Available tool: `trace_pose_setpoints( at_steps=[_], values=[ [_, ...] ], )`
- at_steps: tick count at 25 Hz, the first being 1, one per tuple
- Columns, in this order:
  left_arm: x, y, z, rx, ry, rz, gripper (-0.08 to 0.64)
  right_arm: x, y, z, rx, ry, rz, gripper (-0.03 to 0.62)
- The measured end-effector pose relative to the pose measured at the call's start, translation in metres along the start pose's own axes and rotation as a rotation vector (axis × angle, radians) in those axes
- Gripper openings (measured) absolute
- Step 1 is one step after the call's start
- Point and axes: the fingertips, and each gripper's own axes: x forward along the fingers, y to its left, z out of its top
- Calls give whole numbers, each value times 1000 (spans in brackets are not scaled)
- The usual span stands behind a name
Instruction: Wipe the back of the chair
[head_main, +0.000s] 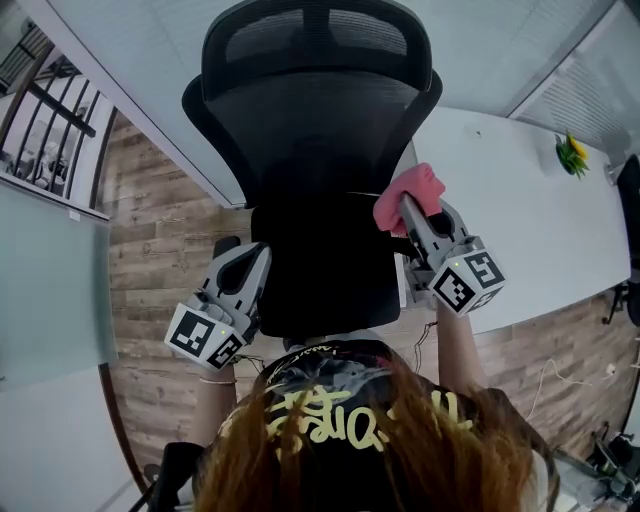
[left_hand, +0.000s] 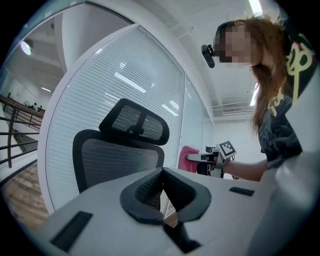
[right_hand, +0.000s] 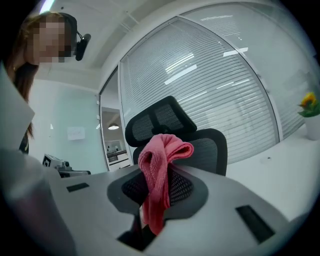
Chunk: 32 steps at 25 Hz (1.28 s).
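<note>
The right claw (head_main: 408, 207), clamping a crumpled pink cloth (head_main: 420, 186), is nearer the black mesh chair back (head_main: 310, 130), ahead to its left; the left claw (head_main: 258, 256) is pressed together, empty.

chair (head_main: 315, 150) centre | table (head_main: 520, 230) right of it | cloth (head_main: 414, 184) in right gripper (head_main: 408, 214), chair's right | left gripper (head_main: 260, 254) chair's left

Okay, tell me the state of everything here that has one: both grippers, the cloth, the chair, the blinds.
left gripper: shut, empty.
right gripper: shut on the pink cloth.
pink cloth: bunched, beside the chair back.
chair: upright, unoccupied.
blinds: down.
</note>
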Motion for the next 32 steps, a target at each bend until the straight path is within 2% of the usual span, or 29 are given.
trace_pose_setpoints(
  at_steps=[17, 27, 32],
  values=[
    [48, -2, 6, 26, 29, 115, -8, 41, -147, 28, -80, 14, -131, 67],
    [49, -11, -8, 21, 55, 203, -6, 83, -198, 33, -131, 22, -174, 67],
    [39, -12, -16, 13, 59, 212, -6, 103, -211, 31, -162, 30, -217, 67]
  ],
)
